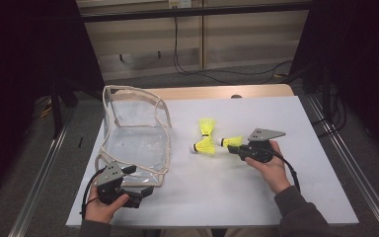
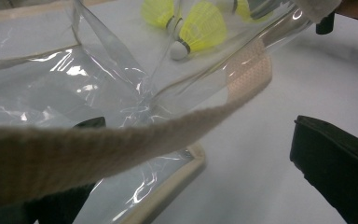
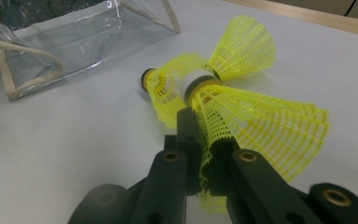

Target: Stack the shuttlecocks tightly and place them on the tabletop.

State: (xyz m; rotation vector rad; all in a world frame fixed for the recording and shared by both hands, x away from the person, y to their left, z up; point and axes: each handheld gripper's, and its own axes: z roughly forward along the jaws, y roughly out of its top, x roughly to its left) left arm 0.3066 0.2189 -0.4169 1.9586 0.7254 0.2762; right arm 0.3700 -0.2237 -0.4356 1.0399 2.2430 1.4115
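On the white table (image 1: 256, 192), right of centre: right gripper (image 1: 233, 147), jaws pinching the yellow mesh skirt of one shuttlecock (image 1: 232, 141). Two further shuttlecocks lie at its 9 to 10 o'clock, one (image 1: 206, 146) just beside the held one, the other (image 1: 208, 125) behind it, the three crowding together. Clear pouch (image 1: 135, 138) with cream trim stands at 9 o'clock, well apart. Left gripper (image 1: 145, 191), at the pouch's 6 o'clock corner, jaws spread, one either side of the cream strap (image 2: 98, 151); no pinch visible.
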